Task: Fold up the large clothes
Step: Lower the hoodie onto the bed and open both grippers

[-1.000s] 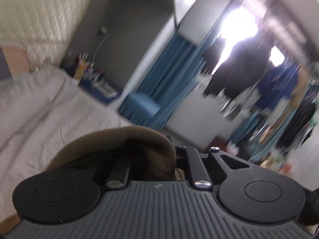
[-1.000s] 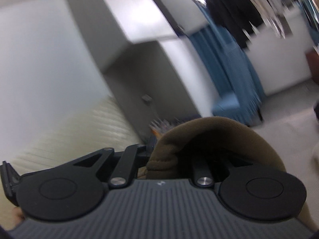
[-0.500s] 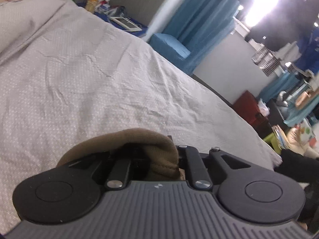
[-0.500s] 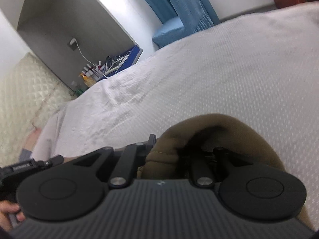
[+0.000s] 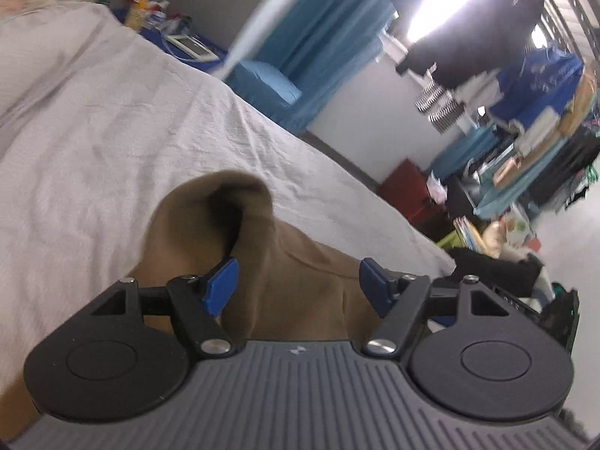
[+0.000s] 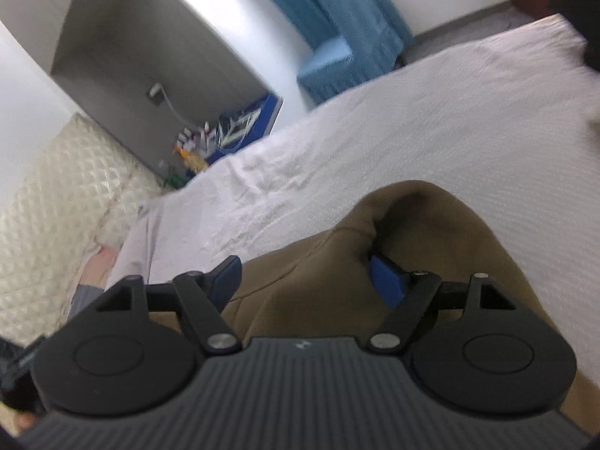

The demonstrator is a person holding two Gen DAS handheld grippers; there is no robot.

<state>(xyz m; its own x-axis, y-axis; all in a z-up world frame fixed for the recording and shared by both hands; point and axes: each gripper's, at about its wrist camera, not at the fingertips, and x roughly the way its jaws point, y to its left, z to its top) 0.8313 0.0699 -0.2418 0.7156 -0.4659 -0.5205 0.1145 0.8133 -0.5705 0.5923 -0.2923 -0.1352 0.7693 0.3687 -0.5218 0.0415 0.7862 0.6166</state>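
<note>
A brown garment (image 5: 300, 281) lies on the white bedspread (image 5: 112, 131) just in front of both grippers. My left gripper (image 5: 296, 285) is open, its blue pads (image 5: 221, 285) spread apart, with a raised fold of the brown cloth draped over the left finger. In the right wrist view the same brown garment (image 6: 431, 232) lies under my right gripper (image 6: 303, 281), which is open too; a hump of cloth still hangs over its right blue pad (image 6: 386, 281). The cloth below the gripper bodies is hidden.
The white bedspread (image 6: 431, 120) stretches ahead. A quilted headboard (image 6: 48, 195) and a bedside shelf with bottles (image 6: 210, 138) stand at the far end. Blue curtains (image 5: 311, 48), a red box (image 5: 408, 183) and clothes racks (image 5: 525, 86) lie beyond the bed's edge.
Both grippers were shut on the brown garment, lifted; they swung down to the bed and have now opened, letting go of the cloth, which rests on the bedspread.
</note>
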